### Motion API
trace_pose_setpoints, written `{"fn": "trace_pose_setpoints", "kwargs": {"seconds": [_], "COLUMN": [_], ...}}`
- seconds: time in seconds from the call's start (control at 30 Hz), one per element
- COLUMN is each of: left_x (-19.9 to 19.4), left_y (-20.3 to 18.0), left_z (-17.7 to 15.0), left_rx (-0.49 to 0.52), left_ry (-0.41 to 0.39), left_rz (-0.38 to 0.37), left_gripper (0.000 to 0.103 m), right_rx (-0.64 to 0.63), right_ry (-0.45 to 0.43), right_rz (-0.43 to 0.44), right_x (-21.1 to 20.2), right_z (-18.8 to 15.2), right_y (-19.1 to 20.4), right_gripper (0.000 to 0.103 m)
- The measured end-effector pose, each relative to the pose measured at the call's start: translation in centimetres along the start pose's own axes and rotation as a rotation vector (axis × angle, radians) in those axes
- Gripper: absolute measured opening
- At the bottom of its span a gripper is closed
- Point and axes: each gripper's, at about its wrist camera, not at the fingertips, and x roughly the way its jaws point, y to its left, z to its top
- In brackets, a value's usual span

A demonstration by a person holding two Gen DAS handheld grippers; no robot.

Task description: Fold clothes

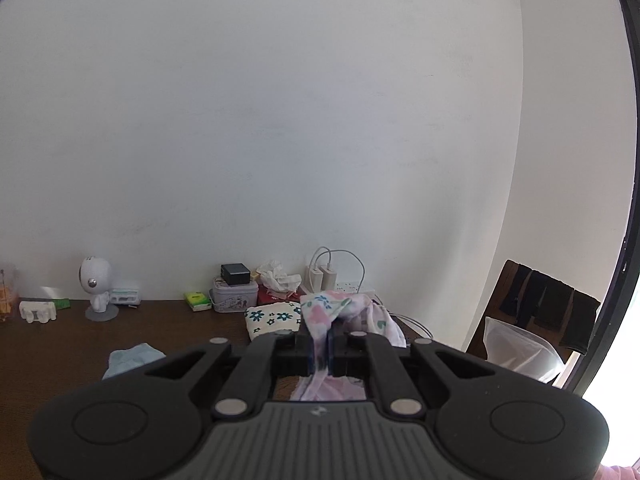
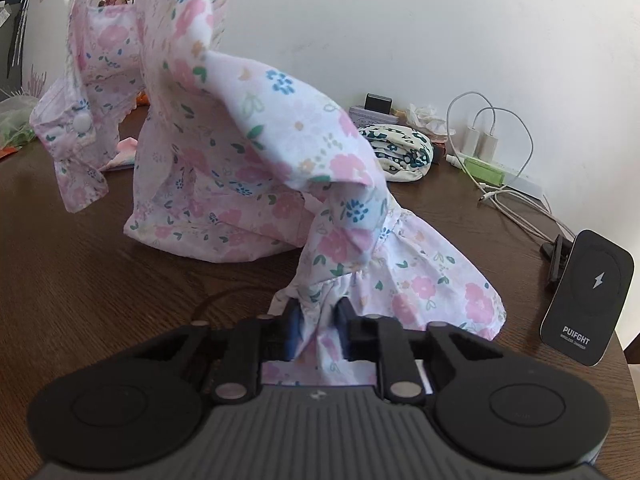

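Observation:
A pink floral garment (image 2: 248, 152) with a button and frilled hem is lifted off the brown table (image 2: 80, 280); part of it trails on the wood. My right gripper (image 2: 320, 332) is shut on a bunched fold near the frill. In the left wrist view my left gripper (image 1: 320, 350) is shut on another part of the same floral garment (image 1: 340, 308), holding it raised above the table (image 1: 60, 344). The cloth hides both pairs of fingertips.
A folded cream cloth with dark flowers (image 1: 274, 318) lies near the wall, a pale blue cloth (image 1: 132, 356) to its left. Tins, tissues, chargers with cables (image 2: 492, 148) line the wall. A black wireless charger stand (image 2: 588, 296) stands at the right. A chair (image 1: 536, 312) is beyond the table.

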Motion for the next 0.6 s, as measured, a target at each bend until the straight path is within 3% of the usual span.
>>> {"fn": "trace_pose_setpoints", "kwargs": {"seconds": [0.2, 0.37, 0.47, 0.6], "left_x": [-1.9, -6.1, -9.6, -13.7], "left_y": [2.8, 4.1, 4.3, 3.7], "left_z": [-1.4, -2.3, -2.3, -1.7], "left_rx": [-0.038, -0.044, -0.082, -0.094], "left_ry": [-0.013, -0.068, -0.112, -0.154], "left_rz": [0.052, 0.089, 0.054, 0.029], "left_gripper": [0.004, 0.004, 0.004, 0.004], "right_rx": [0.0, -0.07, -0.135, -0.205], "right_ry": [-0.059, -0.218, -0.318, -0.368], "right_rz": [-0.06, -0.161, -0.211, -0.174], "right_x": [-3.6, -11.1, -15.8, -20.8], "right_z": [0.8, 3.2, 5.1, 8.9], "right_y": [-2.1, -4.3, -4.9, -5.5], "right_gripper": [0.004, 0.003, 0.003, 0.003]}}
